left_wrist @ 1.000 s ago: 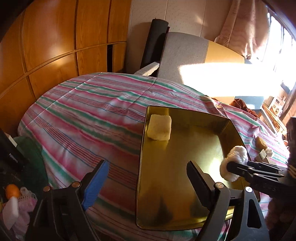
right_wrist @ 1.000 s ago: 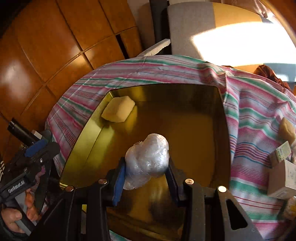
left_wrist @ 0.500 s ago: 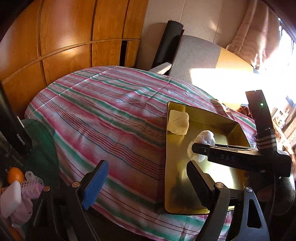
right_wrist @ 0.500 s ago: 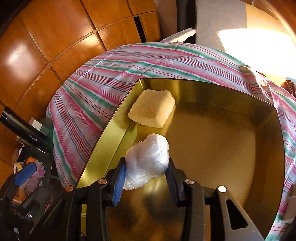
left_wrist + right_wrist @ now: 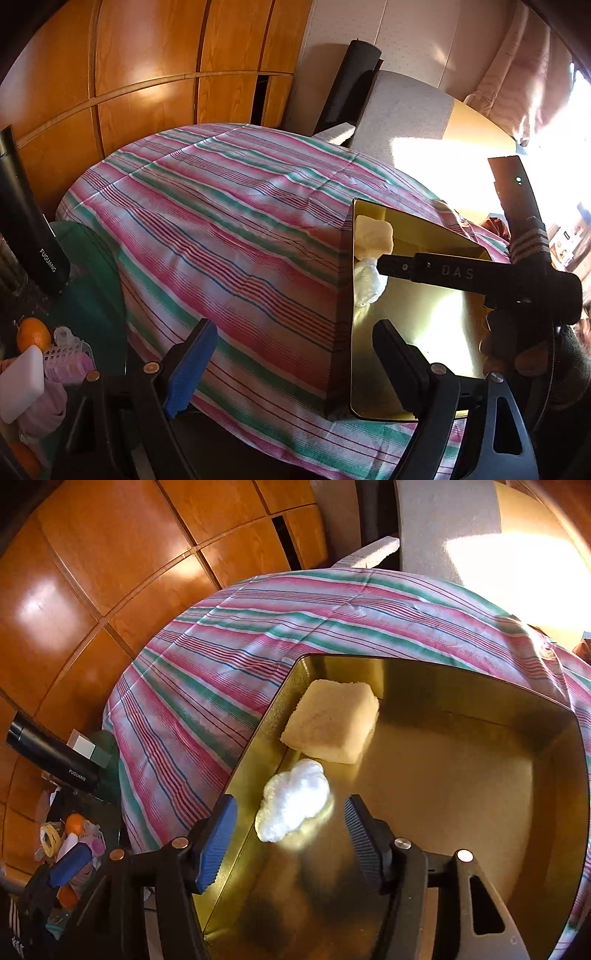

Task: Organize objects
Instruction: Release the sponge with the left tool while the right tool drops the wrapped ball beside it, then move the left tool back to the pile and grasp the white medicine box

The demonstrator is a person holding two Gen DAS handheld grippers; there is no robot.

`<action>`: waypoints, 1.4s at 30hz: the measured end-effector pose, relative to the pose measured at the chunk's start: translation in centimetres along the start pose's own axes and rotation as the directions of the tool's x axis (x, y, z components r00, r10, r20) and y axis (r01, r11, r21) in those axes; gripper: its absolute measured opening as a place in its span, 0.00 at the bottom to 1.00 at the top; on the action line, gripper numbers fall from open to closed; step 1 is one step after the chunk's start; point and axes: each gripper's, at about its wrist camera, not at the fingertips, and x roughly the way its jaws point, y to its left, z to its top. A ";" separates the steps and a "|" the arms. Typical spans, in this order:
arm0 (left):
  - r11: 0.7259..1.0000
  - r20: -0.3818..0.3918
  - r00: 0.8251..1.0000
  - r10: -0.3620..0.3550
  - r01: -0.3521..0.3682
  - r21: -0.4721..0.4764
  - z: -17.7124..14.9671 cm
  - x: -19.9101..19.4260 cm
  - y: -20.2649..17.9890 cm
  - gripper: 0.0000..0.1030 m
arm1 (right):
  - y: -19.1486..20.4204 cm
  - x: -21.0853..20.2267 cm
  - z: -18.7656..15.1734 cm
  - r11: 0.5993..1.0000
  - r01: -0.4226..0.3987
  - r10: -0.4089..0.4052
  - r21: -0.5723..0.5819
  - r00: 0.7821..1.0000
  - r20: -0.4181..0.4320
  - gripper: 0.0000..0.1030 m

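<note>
Striped bedding in pink, green and white covers the bed (image 5: 207, 701) that carries the work area; wooden panelling (image 5: 110, 572) stands behind it.

Right gripper (image 5: 288, 834): the fingers (image 5: 216, 843) are spreading apart. The white plastic-wrapped bundle (image 5: 293, 799) lies between them, but neither pad presses on it; it rests on the floor of the gold tray (image 5: 461, 812), against the wall at 9 o'clock.

Left gripper (image 5: 291, 363): the fingers (image 5: 190, 373) are released and spread wide, with nothing between them, above the bedding just beside the tray's 9 o'clock wall.

Progress, as judged: two items are placed. The pale yellow sponge block (image 5: 332, 720) sits in the tray's 11 o'clock corner; the bundle lies just beside it, toward 6 o'clock. Most of the tray floor is bare. Loose items remain in the clutter (image 5: 40, 354) off the bed at 8 o'clock, so more placing probably remains.

Appearance of the bundle: lumpy, glossy, crinkled film, brightly sunlit. It looks soft and light.
</note>
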 end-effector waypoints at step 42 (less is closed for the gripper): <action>0.965 -0.008 0.998 -0.069 0.069 0.253 -2.3 -2.1 -10.8 0.85 | -10.1 -15.7 -11.0 0.935 0.347 -0.355 0.075 0.910 0.212 0.74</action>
